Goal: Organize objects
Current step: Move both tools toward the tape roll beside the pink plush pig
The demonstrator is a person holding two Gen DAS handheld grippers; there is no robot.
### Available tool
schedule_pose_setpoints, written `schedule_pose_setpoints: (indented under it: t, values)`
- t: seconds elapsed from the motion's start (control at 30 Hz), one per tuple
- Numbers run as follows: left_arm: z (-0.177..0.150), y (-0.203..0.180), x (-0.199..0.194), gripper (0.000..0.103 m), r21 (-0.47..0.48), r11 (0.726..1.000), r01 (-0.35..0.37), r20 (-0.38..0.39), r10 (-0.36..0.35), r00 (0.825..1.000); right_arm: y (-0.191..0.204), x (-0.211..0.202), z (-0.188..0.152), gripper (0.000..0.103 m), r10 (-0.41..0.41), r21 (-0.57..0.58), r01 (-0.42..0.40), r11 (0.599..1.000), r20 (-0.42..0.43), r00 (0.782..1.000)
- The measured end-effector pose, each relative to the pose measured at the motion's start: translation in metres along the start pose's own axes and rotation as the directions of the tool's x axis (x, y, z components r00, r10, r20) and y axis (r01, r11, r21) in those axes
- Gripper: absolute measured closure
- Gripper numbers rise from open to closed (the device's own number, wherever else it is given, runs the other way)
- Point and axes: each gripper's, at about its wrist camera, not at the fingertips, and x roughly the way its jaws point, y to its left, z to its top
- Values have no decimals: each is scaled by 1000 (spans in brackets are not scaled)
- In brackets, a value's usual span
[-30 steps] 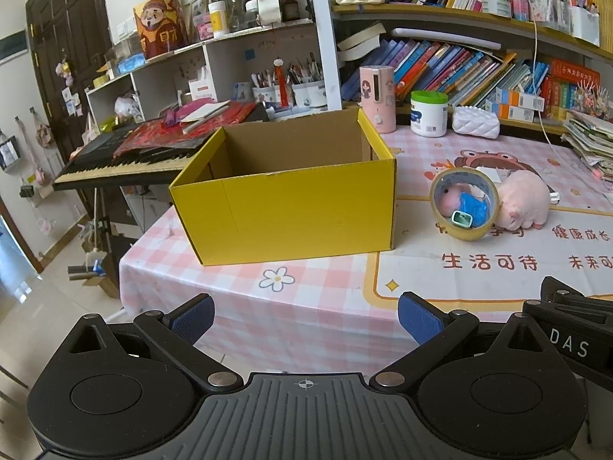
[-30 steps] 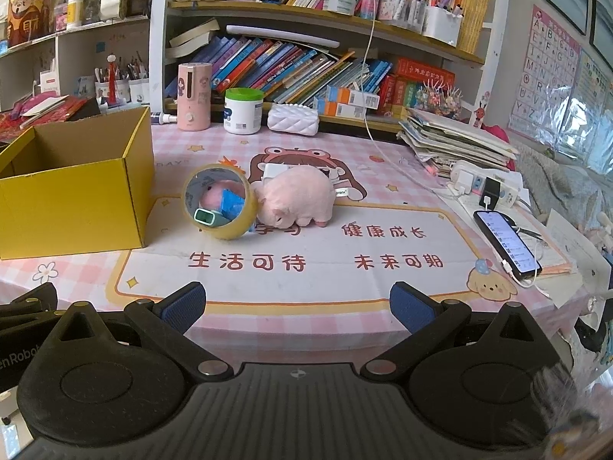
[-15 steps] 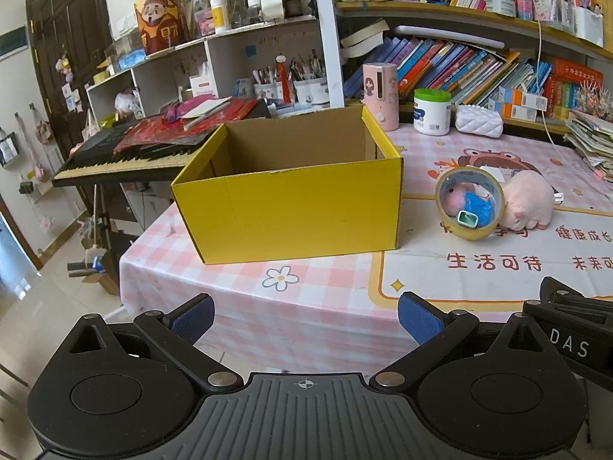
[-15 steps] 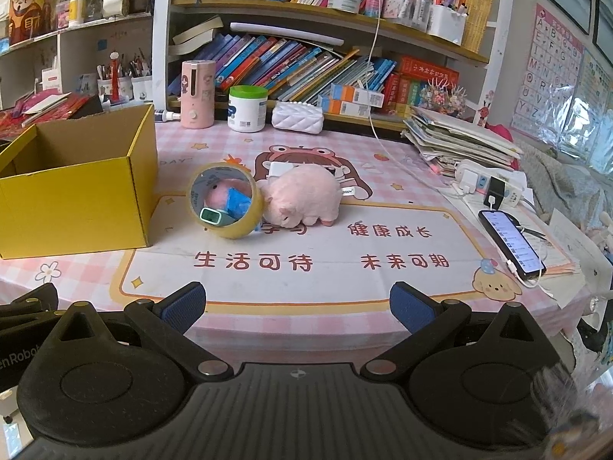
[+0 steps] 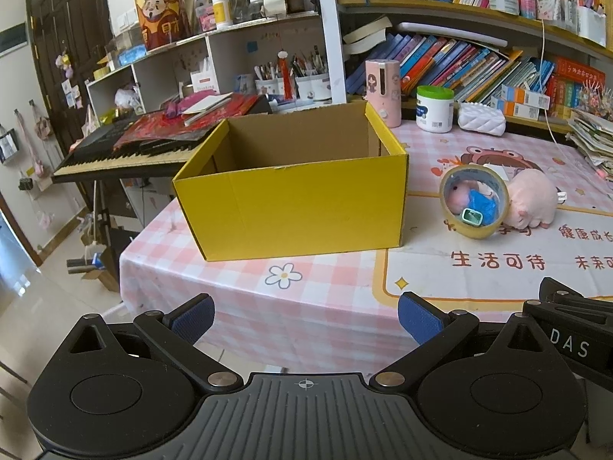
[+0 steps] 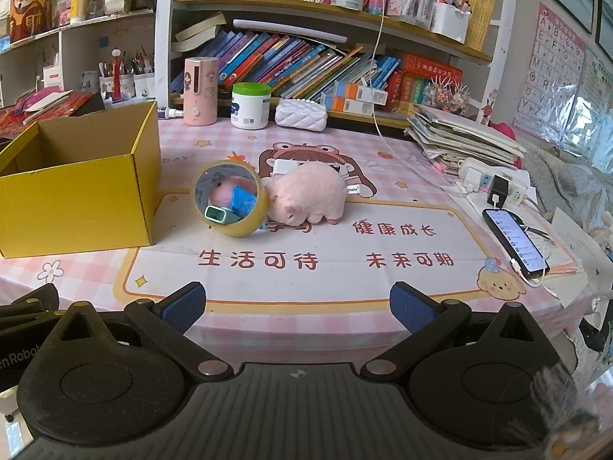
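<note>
The table [image 6: 421, 199], covered by a pink checked cloth with a printed mat, is seen from its near edge in both wrist views, and nothing on it has yet been lifted. The largest thing to be used is the yellow cardboard box [image 5: 306, 207], open at the top and apparently empty as far as its inside can be seen; in the right wrist view it [image 6: 76, 207] sits at about 9 o'clock from the table's middle. Just beside it, at 3 o'clock of the box, a pink plush pig [image 6: 310, 199] is lying on the mat, and a roll of tape [image 6: 230, 203] is stood on edge against the pig's head, touching it. Inside the roll's ring a small blue item [image 6: 243, 199] and a small teal-framed gadget [image 6: 216, 214] are lodged. The left gripper [image 5: 304, 320] and the right gripper [image 6: 297, 306] are both held short of the table edge with fingers spread wide and nothing between them. The step in hand is judged to be the first reach toward the pile. It would best be done by the right gripper, which faces the pile at 12 o'clock. The pig should be pinched across its soft body, and the roll taken by its wall so that the small items are not spilled. The box could be steadied by the left gripper if it slides.
</note>
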Motion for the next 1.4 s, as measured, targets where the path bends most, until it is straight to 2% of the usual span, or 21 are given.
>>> schedule_pose_setpoints:
  t: [0.77, 1.4]
  values:
    - [5, -7, 12, 0, 0, 1000, 4, -21, -4, 1000, -4, 10, 3, 0, -2, 3, 2, 1000, -22, 1000]
    - [25, -45, 51, 0, -32, 999, -22, -94, 19, 995, -21, 66, 29, 0, 28, -33, -31, 999, -87, 996]
